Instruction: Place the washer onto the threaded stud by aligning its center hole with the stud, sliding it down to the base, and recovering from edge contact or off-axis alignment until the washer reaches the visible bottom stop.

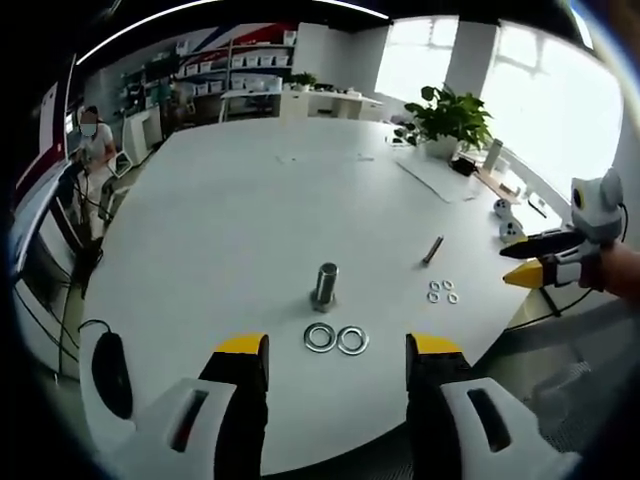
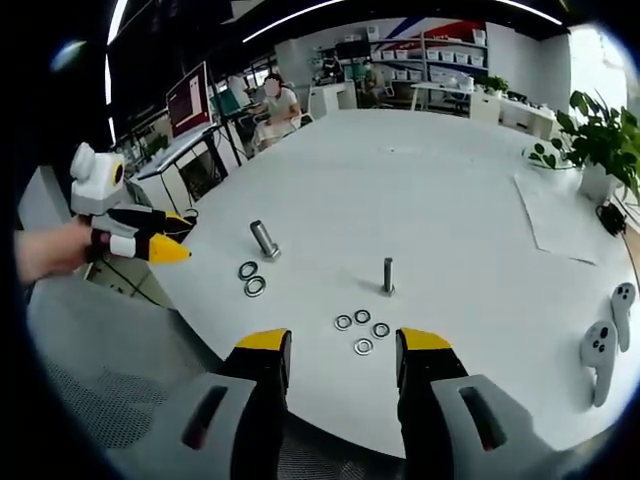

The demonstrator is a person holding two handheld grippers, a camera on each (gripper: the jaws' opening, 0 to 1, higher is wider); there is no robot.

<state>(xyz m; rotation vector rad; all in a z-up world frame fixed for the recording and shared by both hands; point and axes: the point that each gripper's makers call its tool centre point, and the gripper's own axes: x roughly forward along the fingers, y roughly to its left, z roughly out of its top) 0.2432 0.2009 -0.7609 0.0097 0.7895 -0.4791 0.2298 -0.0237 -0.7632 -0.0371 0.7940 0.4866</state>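
A thick threaded stud [image 1: 325,285] stands upright on the white table [image 1: 230,220], with two large washers [image 1: 336,339] lying flat just in front of it. My left gripper [image 1: 338,348] is open, held low right behind those washers, nothing between its jaws. A thin stud [image 2: 388,275] stands further right with several small washers [image 2: 362,330] scattered before it. My right gripper [image 2: 345,345] is open and empty just short of the small washers. The thick stud [image 2: 264,240] and the large washers [image 2: 251,279] lie to its left. The left gripper [image 2: 150,240] hovers off the table edge there.
Two white controllers [image 2: 605,340] lie near the table's right edge, beside a sheet of paper [image 2: 560,215] and a potted plant [image 2: 595,135]. A black mouse [image 1: 110,372] sits at the left rim. A person [image 2: 275,105] sits at a desk beyond the table.
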